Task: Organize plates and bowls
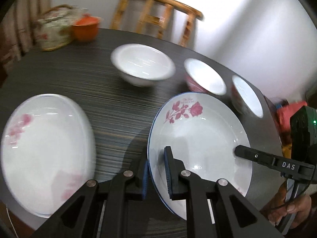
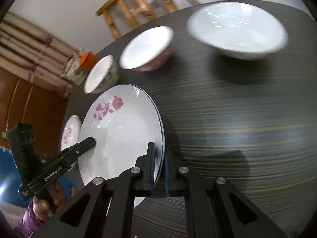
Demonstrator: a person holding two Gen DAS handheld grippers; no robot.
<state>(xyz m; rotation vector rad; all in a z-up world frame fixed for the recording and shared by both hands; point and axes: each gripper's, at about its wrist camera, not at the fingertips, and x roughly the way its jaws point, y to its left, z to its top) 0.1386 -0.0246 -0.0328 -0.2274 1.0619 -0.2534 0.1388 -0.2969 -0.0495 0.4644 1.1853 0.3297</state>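
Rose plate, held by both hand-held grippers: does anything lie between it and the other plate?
Nothing visible does. Only bare table separates the rose plate from the pink-flowered plate; the bowls stand farther back.

Place: you are in a home dining room.
Worktop (image 1: 83, 75): dark, wood-grained, round-edged, laid with plates and bowls.
Seating: a wooden chair (image 1: 158, 17) stands against the white wall.
Household things: a wicker basket (image 1: 53, 31), an orange lidded pot (image 1: 86, 28), striped curtains (image 2: 25, 45).

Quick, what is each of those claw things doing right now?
Left gripper: shut on the rim of the rose plate.
Right gripper: shut on that plate's opposite rim.
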